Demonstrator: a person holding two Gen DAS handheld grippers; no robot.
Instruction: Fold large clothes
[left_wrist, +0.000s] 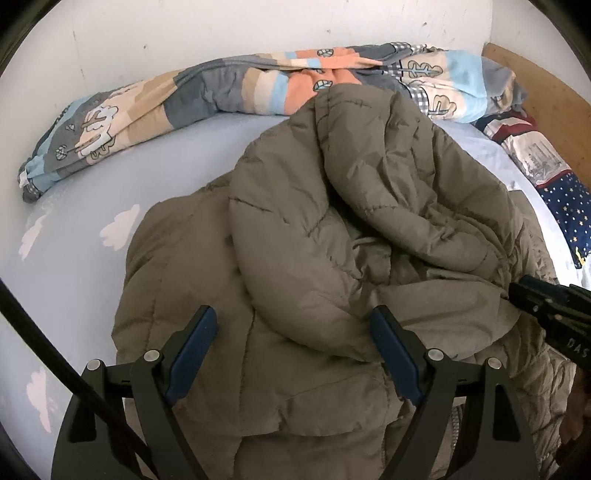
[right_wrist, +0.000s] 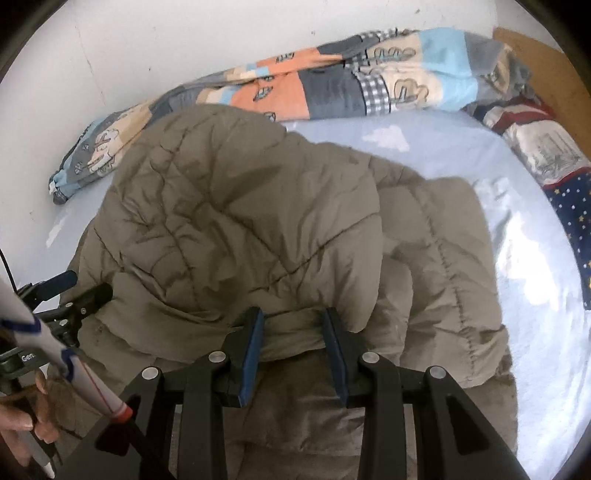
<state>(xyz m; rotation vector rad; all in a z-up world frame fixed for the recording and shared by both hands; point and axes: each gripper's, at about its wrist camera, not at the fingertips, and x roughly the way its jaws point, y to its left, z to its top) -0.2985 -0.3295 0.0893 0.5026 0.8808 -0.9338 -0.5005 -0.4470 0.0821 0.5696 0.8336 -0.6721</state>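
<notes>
Olive puffy coat (right_wrist: 236, 206) is heaped mid-bed (right_wrist: 535, 295): soft, bulky, probably slippery, so pinch a quilted seam. Right hand-held gripper (right_wrist: 293, 338) pinches a fold at 6 o'clock; left hand-held gripper (left_wrist: 293, 341) gapes wide, holding nothing.

I am working in a home bedroom: a bed (left_wrist: 74, 266) with a pale blue cloud-print sheet, a rolled patchwork quilt (left_wrist: 229, 88) against the white wall (left_wrist: 258, 26), a starry pillow (right_wrist: 576, 236) and a wooden headboard (left_wrist: 546, 96) at the side.
</notes>
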